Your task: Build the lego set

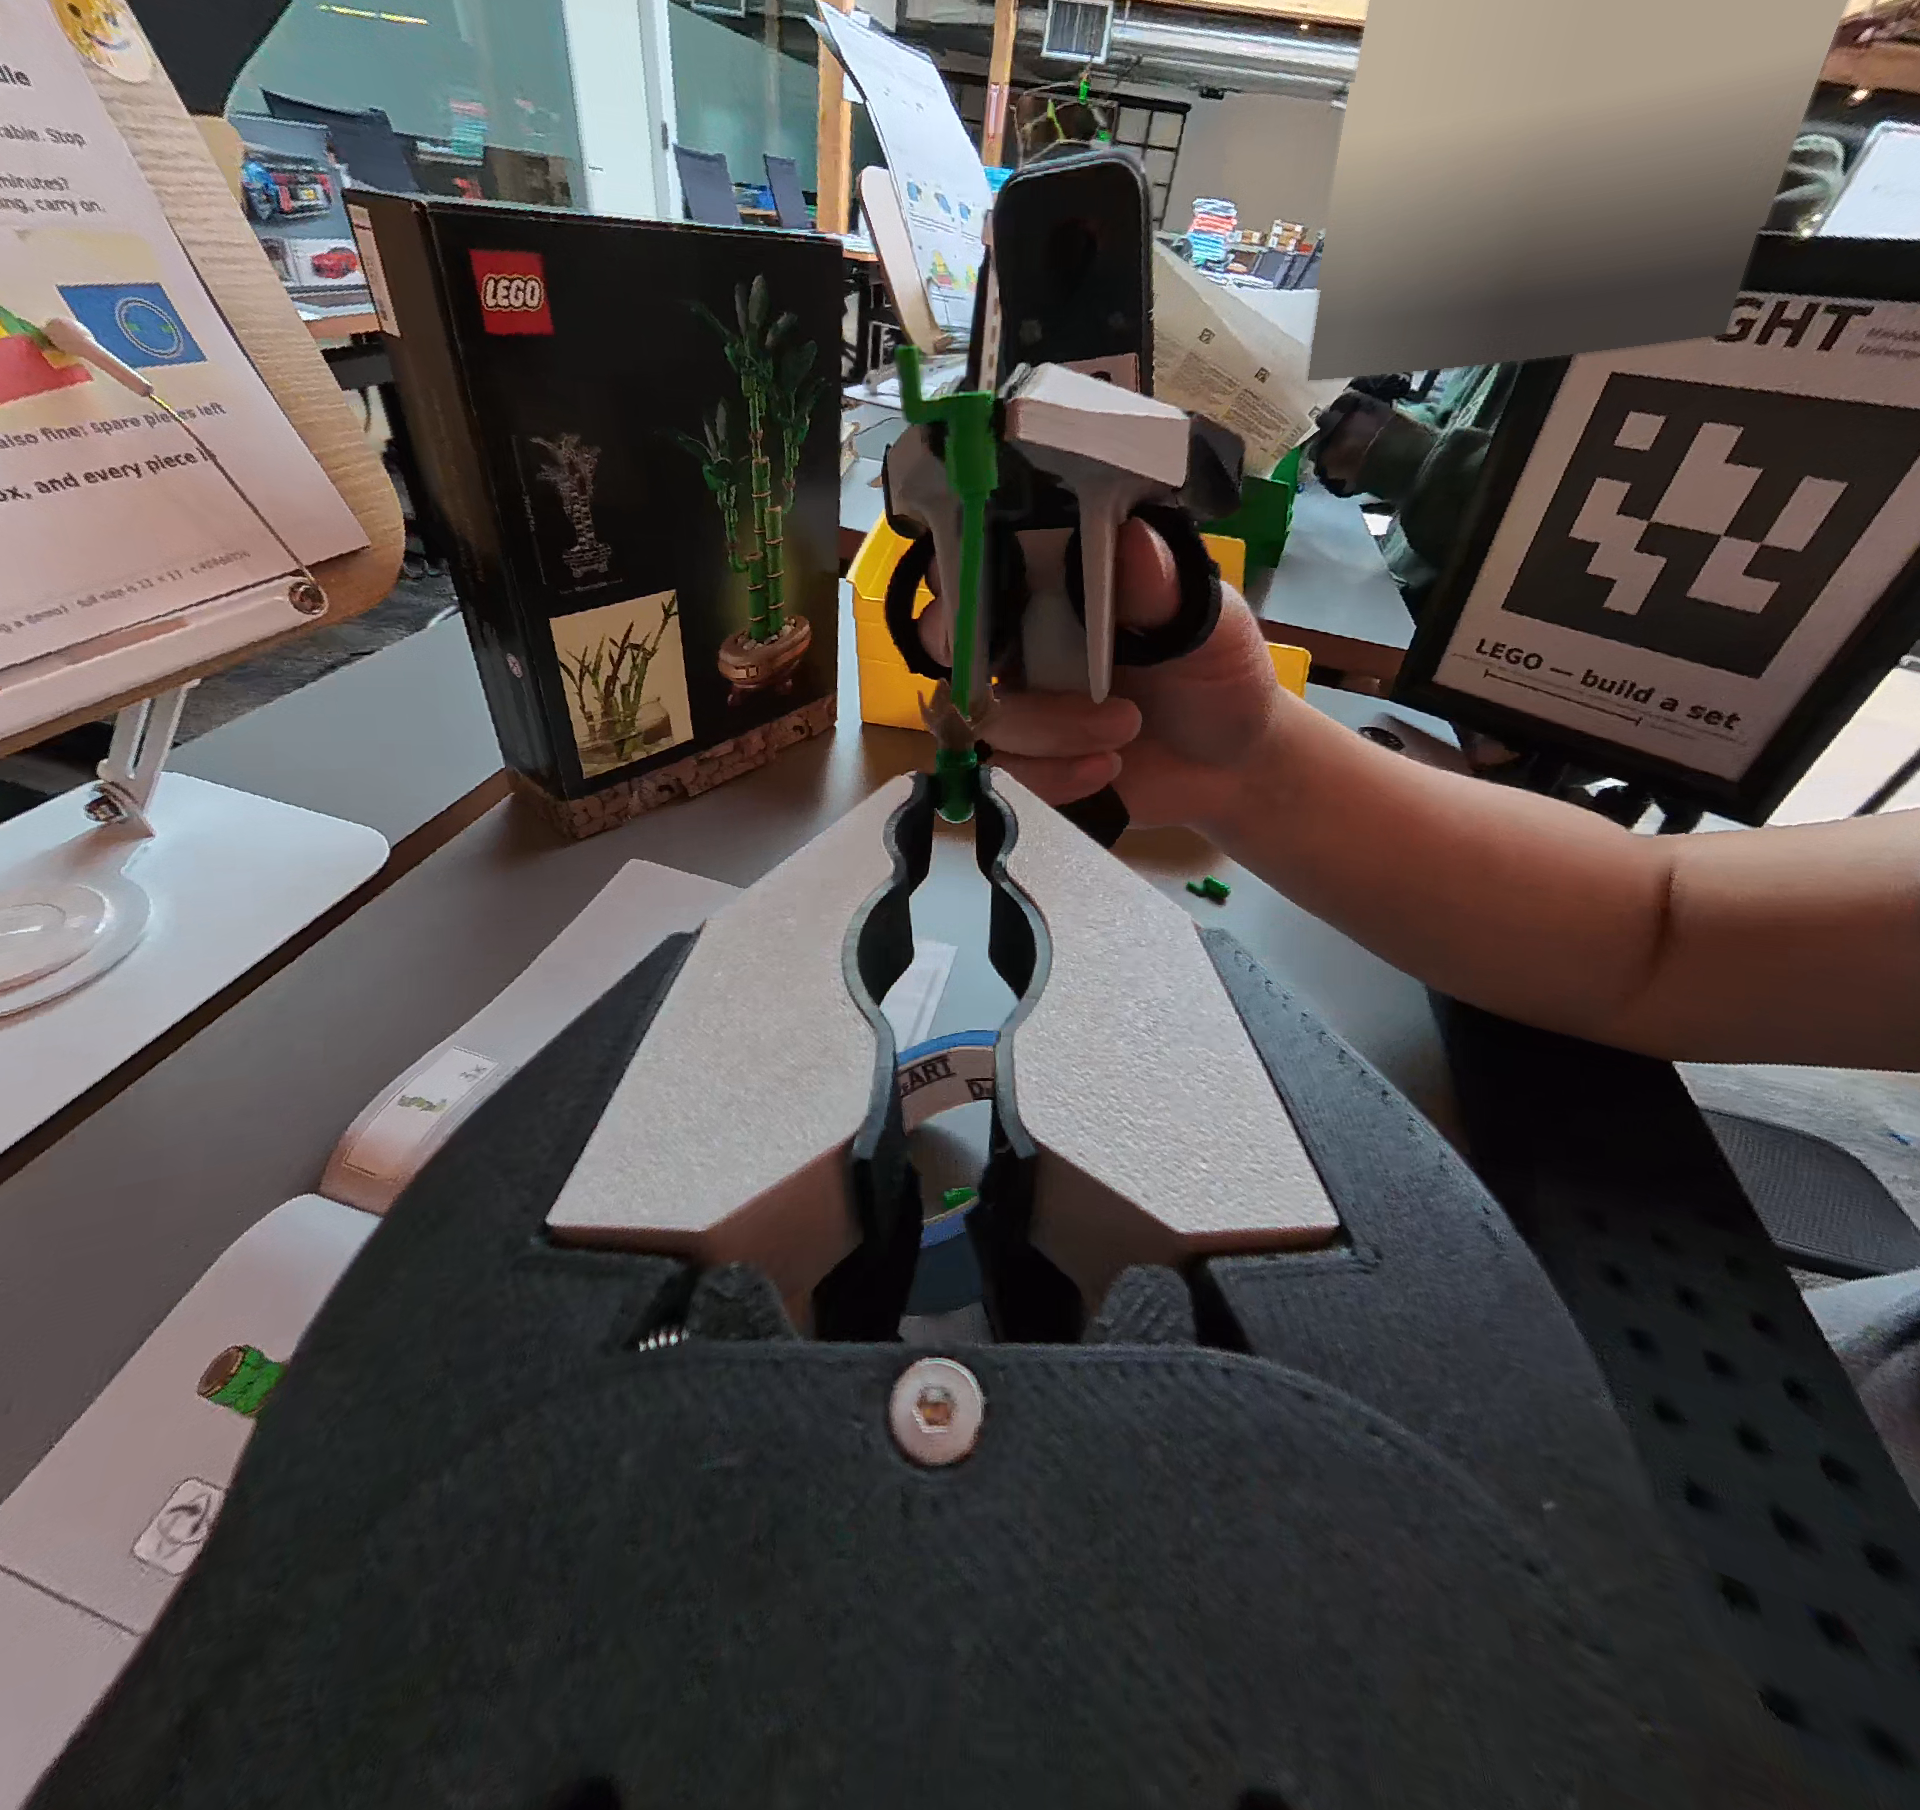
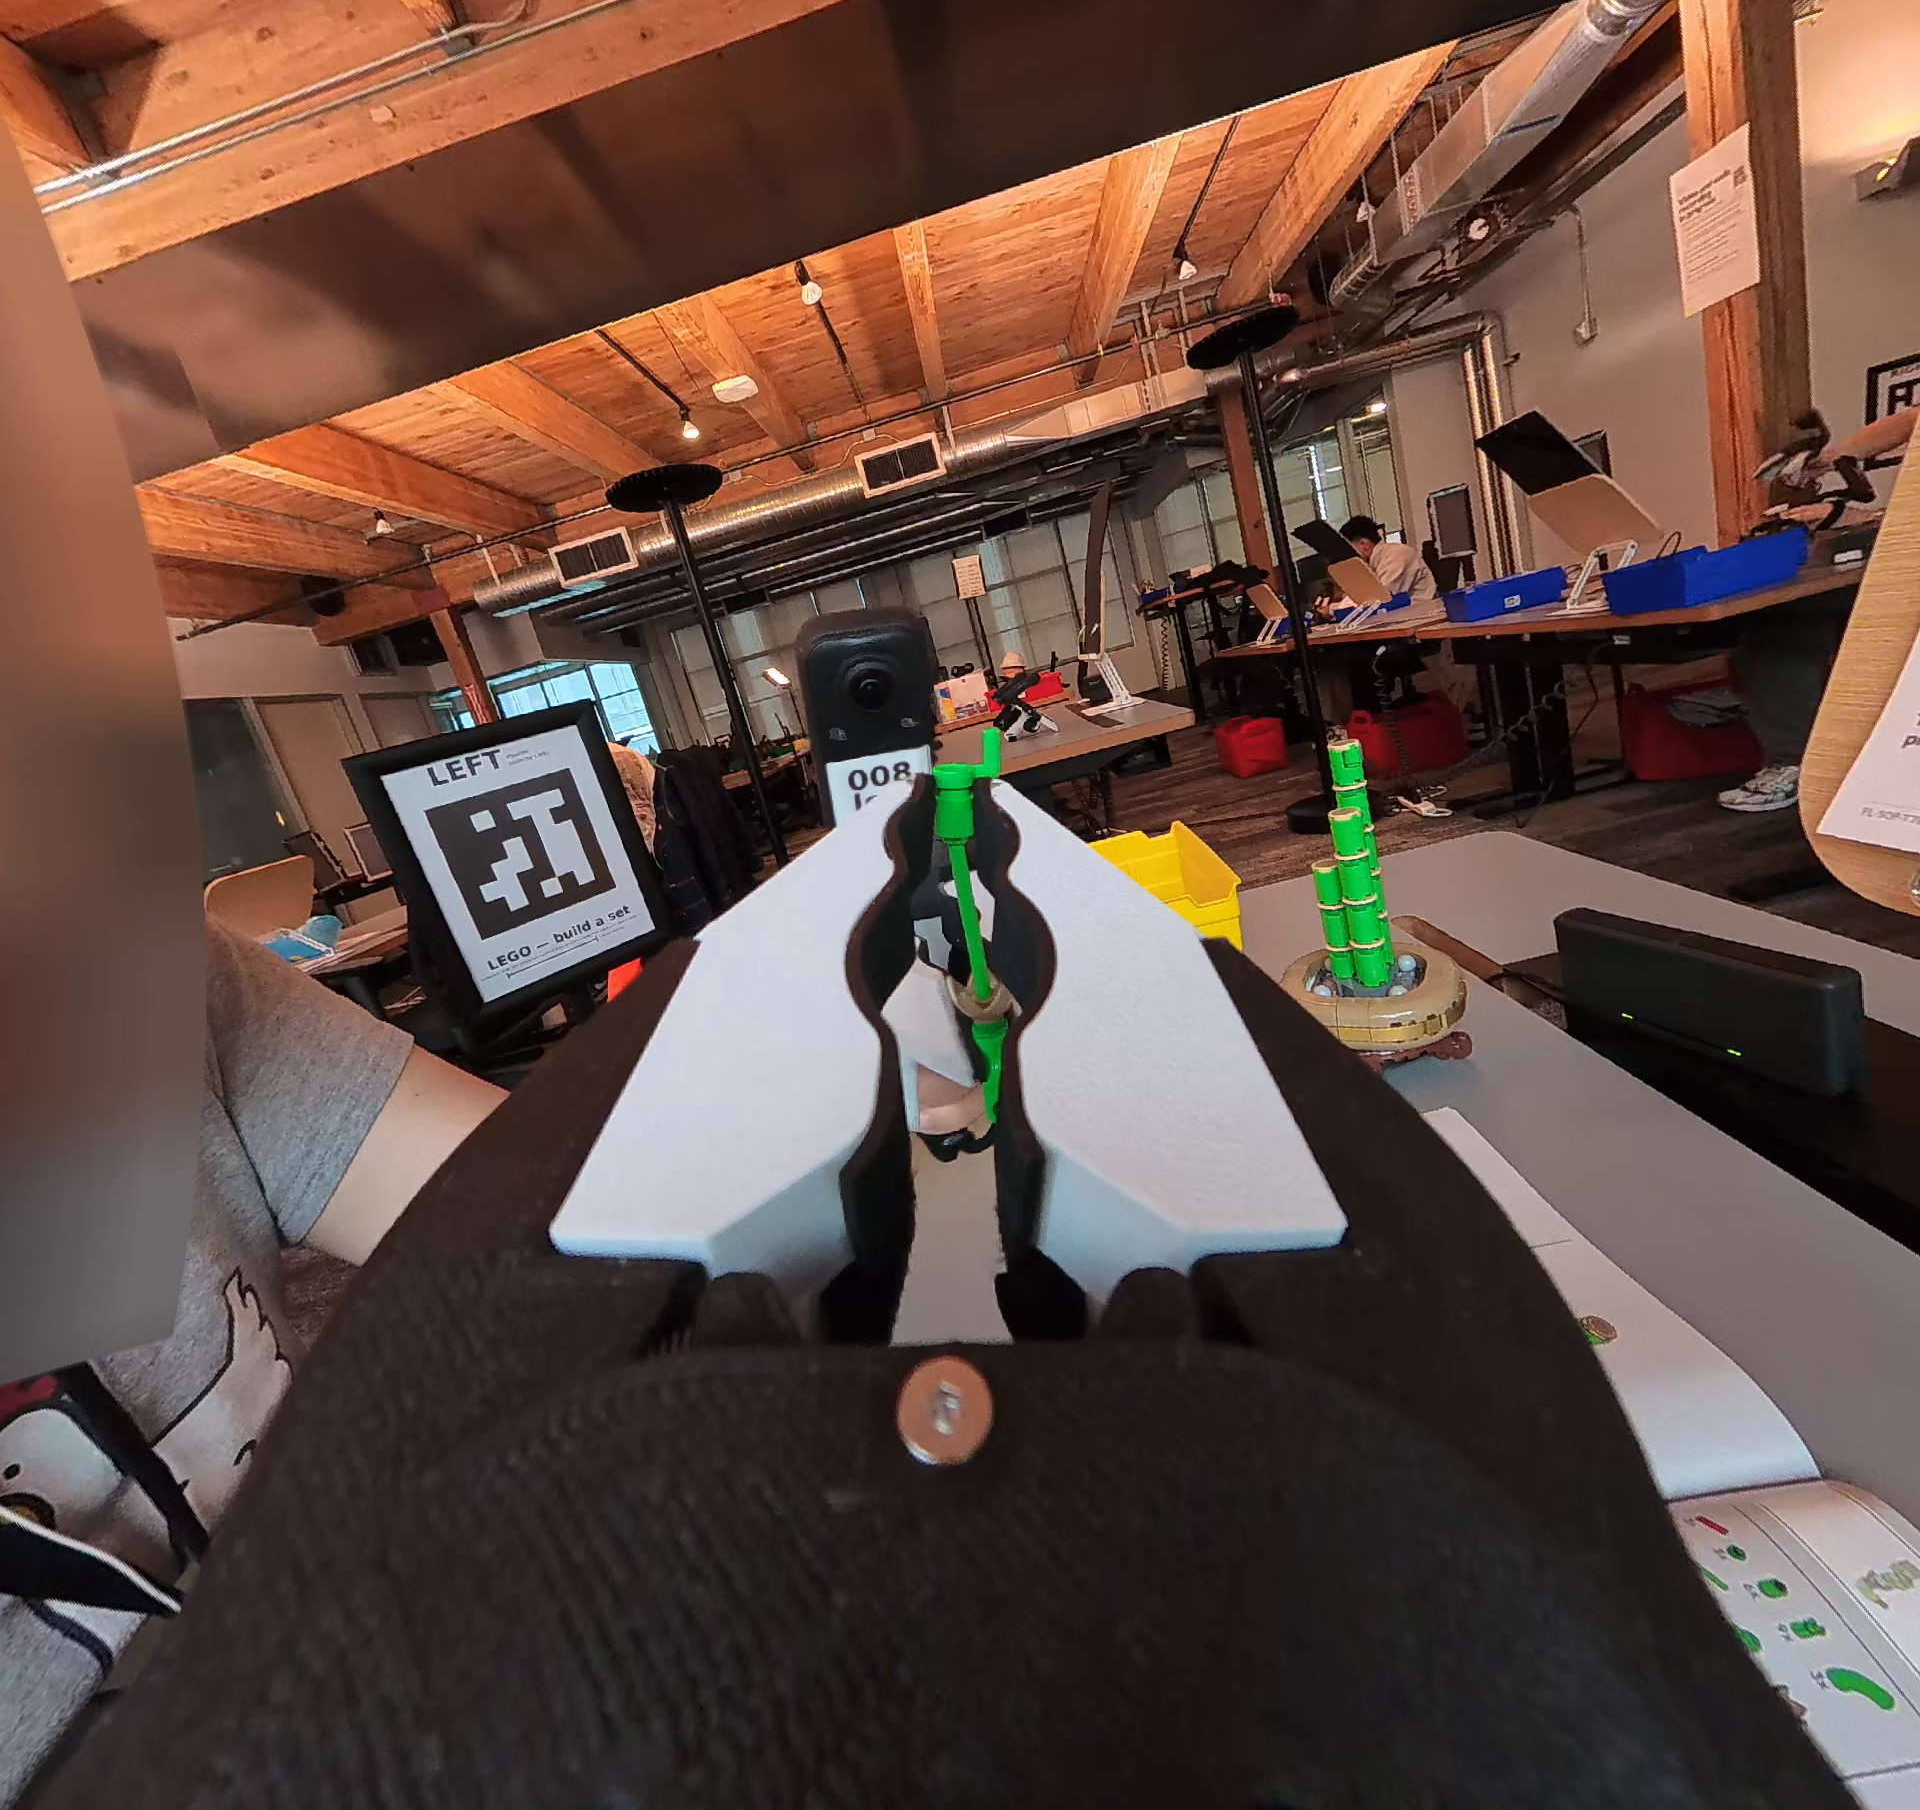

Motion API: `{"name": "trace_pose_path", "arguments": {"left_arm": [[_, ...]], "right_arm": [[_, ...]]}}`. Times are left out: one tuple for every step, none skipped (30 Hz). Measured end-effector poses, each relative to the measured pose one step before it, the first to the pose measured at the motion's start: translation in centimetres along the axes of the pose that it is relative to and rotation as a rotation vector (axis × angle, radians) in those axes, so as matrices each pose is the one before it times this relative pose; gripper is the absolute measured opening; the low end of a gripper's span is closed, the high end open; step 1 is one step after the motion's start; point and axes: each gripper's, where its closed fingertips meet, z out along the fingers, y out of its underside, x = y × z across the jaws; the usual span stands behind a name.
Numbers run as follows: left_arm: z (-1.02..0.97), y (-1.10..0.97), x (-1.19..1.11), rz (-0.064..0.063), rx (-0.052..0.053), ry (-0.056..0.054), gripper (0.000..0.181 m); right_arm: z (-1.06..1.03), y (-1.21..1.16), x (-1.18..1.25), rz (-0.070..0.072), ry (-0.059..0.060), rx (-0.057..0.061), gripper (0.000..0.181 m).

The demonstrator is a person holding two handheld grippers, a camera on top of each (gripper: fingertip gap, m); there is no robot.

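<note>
Left tongs (image 1: 954, 796): clenched at the very tips on the lower end of a thin green stem (image 1: 968, 555). The stem rises from those tips to the right tongs (image 1: 982, 441), which face them from just beyond and grip its upper end.

Right tongs, own view (image 2: 954, 804): tips closed on the top of the green stem (image 2: 966, 887), which runs back down the gap between the two fingers. A tan ring (image 2: 982, 1000) sits on the stem partway down.

Roll of blue tape (image 1: 951, 1085): on the worktop (image 1: 343, 929) beneath the left tongs, seen through the gap.

Printed sheets (image 1: 114, 1397): flat on the worktop, to the left of the left tongs, near their base.

Small green piece (image 1: 1208, 890): loose on the worktop, just right of the left tips.

Hand (image 1: 1132, 711): holds the right tongs, forearm leading off to the right.

Set box (image 1: 644, 503): dark, upright, beyond and left of the left tongs.

Yellow bin (image 1: 883, 617): behind the right tongs, beside the box.

Bamboo model (image 2: 1351, 908): green stalks standing upright in a round tan pot, on the worktop to the right of the right tongs, well apart from the stem.

Framed marker sign (image 2: 520, 856): beyond and left of the right tongs.
</note>
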Motion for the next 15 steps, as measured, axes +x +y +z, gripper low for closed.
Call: {"name": "trace_pose_path", "arguments": {"left_arm": [[-0.004, -0.011, -0.054, 0.0138, 0.0014, -0.0081, 0.005], [-0.006, -0.015, -0.03, 0.0095, 0.0035, -0.0048, 0.005], [-0.006, -0.037, -0.027, 0.0051, 0.0062, -0.0026, 0.005], [-0.003, -0.055, 0.035, -0.0016, 0.0069, 0.0035, 0.005], [0.005, -0.008, 0.05, -0.0073, 0.0027, 0.0072, 0.005], [-0.002, 0.01, 0.0, -0.0053, 0.0001, 0.0033, 0.005], [-0.014, 0.018, -0.031, -0.0003, 0.0, -0.0002, 0.005], [-0.02, -0.003, 0.003, 0.0002, 0.0002, 0.0008, 0.005], [-0.011, -0.041, 0.081, -0.0034, 0.0021, 0.0059, 0.005], [-0.011, -0.059, 0.134, -0.0057, 0.0026, 0.0091, 0.005], [0.006, -0.019, 0.085, -0.0056, 0.0009, 0.0069, 0.005], [0.009, 0.042, 0.011, -0.0038, -0.0029, 0.003, 0.005], [0.014, 0.096, -0.023, -0.0031, -0.0054, 0.0006, 0.005], [0.006, 0.089, -0.022, -0.0037, -0.005, 0.001, 0.005], [0.014, 0.024, 0.02, -0.005, -0.0004, 0.0045, 0.005]], "right_arm": [[-0.011, 0.006, -0.021, 0.0009, -0.0038, 0.002, 0.004], [0.001, -0.014, -0.031, 0.0018, -0.0045, 0.0027, 0.004], [-0.005, -0.012, -0.029, 0.0044, -0.0043, 0.0035, 0.004], [0.002, -0.04, -0.061, 0.0066, -0.0064, 0.0051, 0.004], [-0.011, -0.024, -0.03, 0.0051, -0.0041, 0.0033, 0.004], [-0.005, 0.015, 0.015, -0.0002, 0.0004, 0.0008, 0.004], [0.003, 0.02, 0.015, -0.0023, 0.0017, -0.0006, 0.004], [0.003, 0.02, -0.007, -0.0021, 0.0004, -0.0013, 0.004], [-0.002, -0.037, -0.04, -0.0046, -0.0016, 0.0017, 0.004], [-0.007, -0.055, -0.089, -0.0059, -0.0033, 0.0039, 0.004], [0.004, -0.028, -0.061, -0.007, -0.0021, 0.0025, 0.004], [0.0, 0.019, 0.022, -0.0091, 0.0037, -0.0016, 0.004], [0.006, 0.084, 0.064, -0.0108, 0.0072, -0.0063, 0.004], [0.002, 0.097, 0.057, -0.0105, 0.0062, -0.0074, 0.004], [0.002, 0.051, 0.003, -0.0071, 0.0018, -0.0045, 0.004]]}}
